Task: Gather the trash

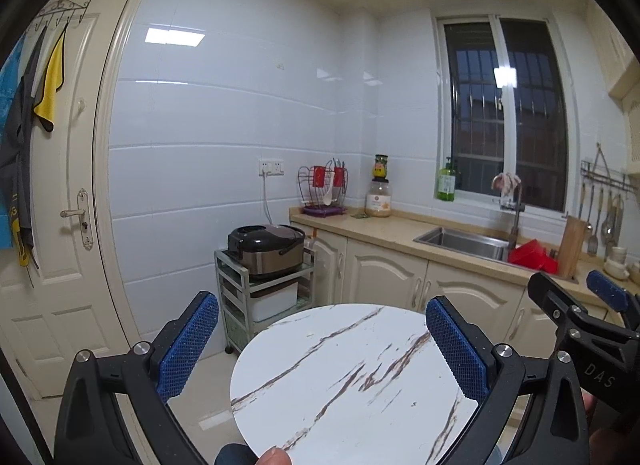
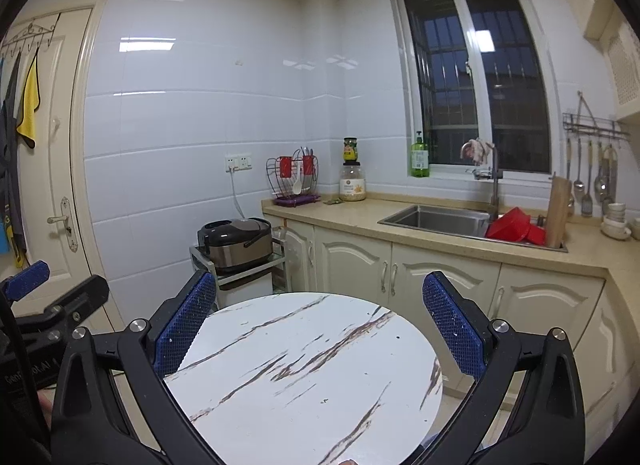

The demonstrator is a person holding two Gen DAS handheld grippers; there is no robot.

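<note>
Both tools, left (image 1: 320, 349) and right (image 2: 318, 323), hang with fingers spread wide and hold nothing above the round marble bench (image 2: 304, 377). No trash shows on it.

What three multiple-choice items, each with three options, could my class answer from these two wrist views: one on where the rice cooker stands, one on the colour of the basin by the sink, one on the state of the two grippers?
1. Where does the rice cooker stand?
A. On a small shelf cart
B. In the sink
C. On the round table

2. What colour is the basin by the sink?
A. Green
B. Red
C. White

3. How are the left gripper and the right gripper?
A. Both open, holding nothing
B. Both shut on trash
C. One holds a bottle

Answers: 1 A, the cooker sits on top of the cart beside the cabinets. 2 B, the basin is bright red. 3 A, their blue pads stand wide apart over the marble-patterned table.
</note>
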